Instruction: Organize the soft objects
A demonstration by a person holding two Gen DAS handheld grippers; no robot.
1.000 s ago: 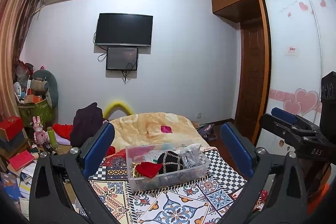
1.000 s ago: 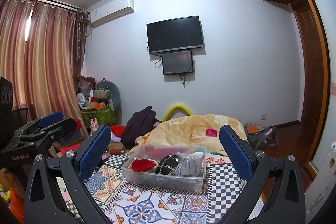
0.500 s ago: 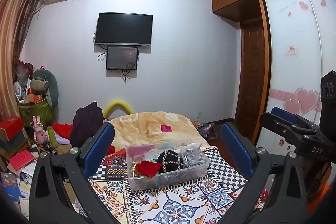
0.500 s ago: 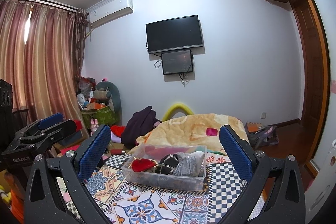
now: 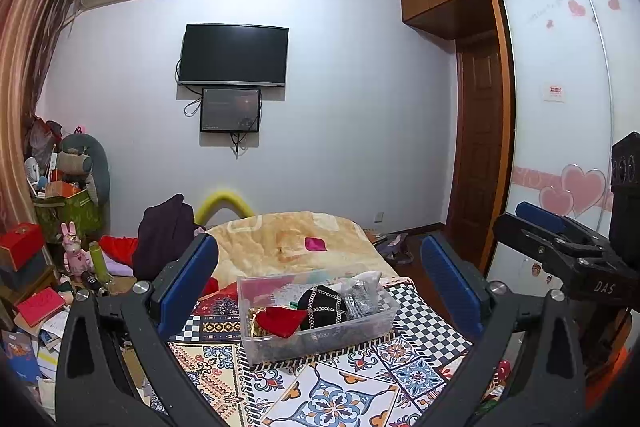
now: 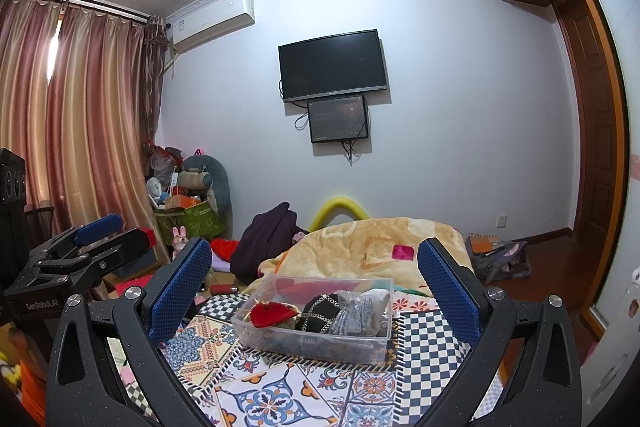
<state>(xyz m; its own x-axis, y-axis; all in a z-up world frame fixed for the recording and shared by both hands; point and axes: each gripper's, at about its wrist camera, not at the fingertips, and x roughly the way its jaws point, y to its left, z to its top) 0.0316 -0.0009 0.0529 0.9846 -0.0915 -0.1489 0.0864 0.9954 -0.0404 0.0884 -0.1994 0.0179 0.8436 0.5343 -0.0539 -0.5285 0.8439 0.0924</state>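
Left wrist view: patterned patchwork cloth [image 5: 352,391] covering the near surface, with a yellow-orange blanket [image 5: 288,239] beyond it. On the cloth sits a clear rectangular plastic bin [image 5: 320,335] holding a red fabric pouch [image 5: 280,321], a black chain-patterned pouch [image 5: 324,307] and a grey knitted item [image 5: 360,297] (left to right). Left gripper [image 5: 320,283] is spread wide and empty; right gripper [image 6: 316,283], likewise agape, frames the same bin [image 6: 316,341].
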